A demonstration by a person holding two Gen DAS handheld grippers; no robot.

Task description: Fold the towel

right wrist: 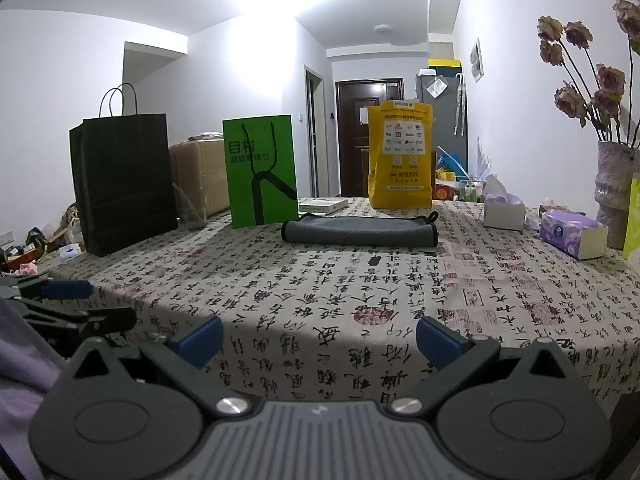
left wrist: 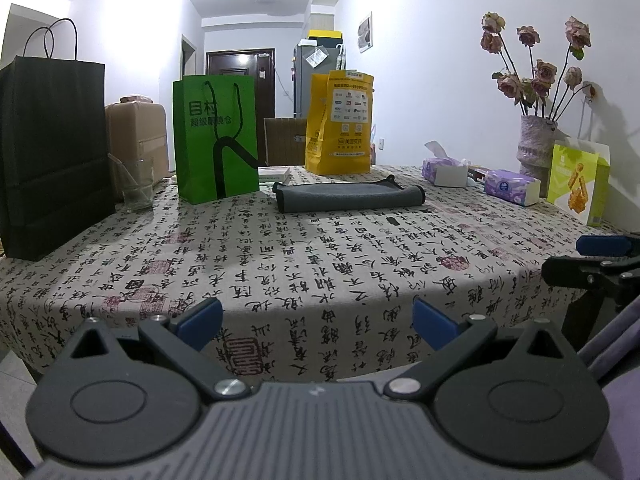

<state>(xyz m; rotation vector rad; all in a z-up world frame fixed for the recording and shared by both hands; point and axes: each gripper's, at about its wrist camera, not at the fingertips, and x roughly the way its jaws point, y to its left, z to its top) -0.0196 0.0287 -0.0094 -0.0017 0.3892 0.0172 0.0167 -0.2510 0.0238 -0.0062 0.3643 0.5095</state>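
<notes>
A grey towel with black trim (left wrist: 347, 197) lies folded flat on the far middle of the table; it also shows in the right wrist view (right wrist: 359, 230). My left gripper (left wrist: 317, 320) is open and empty, held low at the table's near edge, far from the towel. My right gripper (right wrist: 319, 338) is open and empty, also at the near edge. The right gripper shows at the right edge of the left wrist view (left wrist: 600, 256), and the left gripper at the left edge of the right wrist view (right wrist: 68, 300).
On the calligraphy tablecloth (left wrist: 304, 264) stand a black paper bag (left wrist: 48, 152), a glass (left wrist: 138, 186), a green bag (left wrist: 216, 136), a yellow bag (left wrist: 340, 120), tissue packs (left wrist: 508, 186), a vase of dried roses (left wrist: 536, 148) and a green box (left wrist: 576, 180).
</notes>
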